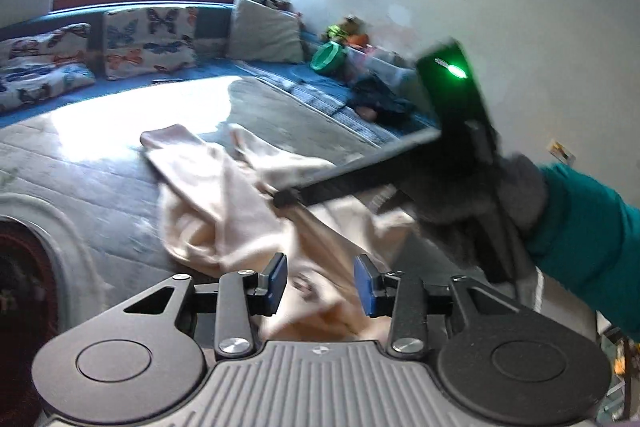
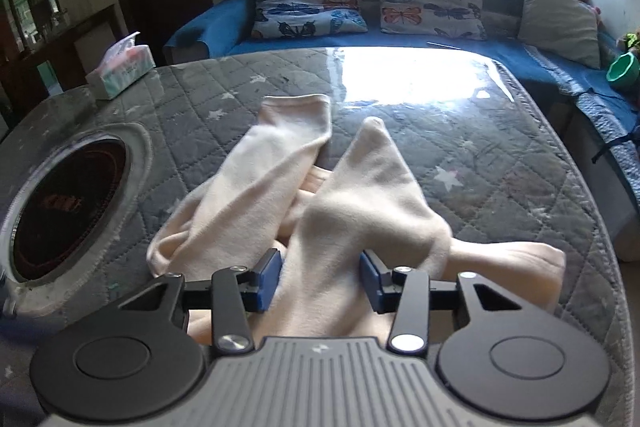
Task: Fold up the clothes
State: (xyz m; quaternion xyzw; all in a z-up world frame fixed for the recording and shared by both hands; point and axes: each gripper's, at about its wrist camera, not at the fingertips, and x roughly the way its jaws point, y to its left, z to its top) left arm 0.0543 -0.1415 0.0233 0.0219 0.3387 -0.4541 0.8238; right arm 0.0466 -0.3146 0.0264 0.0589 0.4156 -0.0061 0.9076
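Cream garment [image 2: 320, 203] lies crumpled mid-table [image 2: 500, 163], sleeves pointing to 11 and 12 o'clock; left gripper [image 1: 320, 283] hovers with fingers apart, right gripper [image 2: 320, 281] spread around a fold (grip uncertain)

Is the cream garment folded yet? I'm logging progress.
Not folded. The cream garment lies bunched on the quilted table, its two tube-like ends splayed apart and crossing.

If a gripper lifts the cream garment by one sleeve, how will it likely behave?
The cream garment lies in soft rumpled folds, so it will probably hang limp, not hold shape. Its crossed sleeves suggest the rest may drag along the quilted table cover. It looks light.
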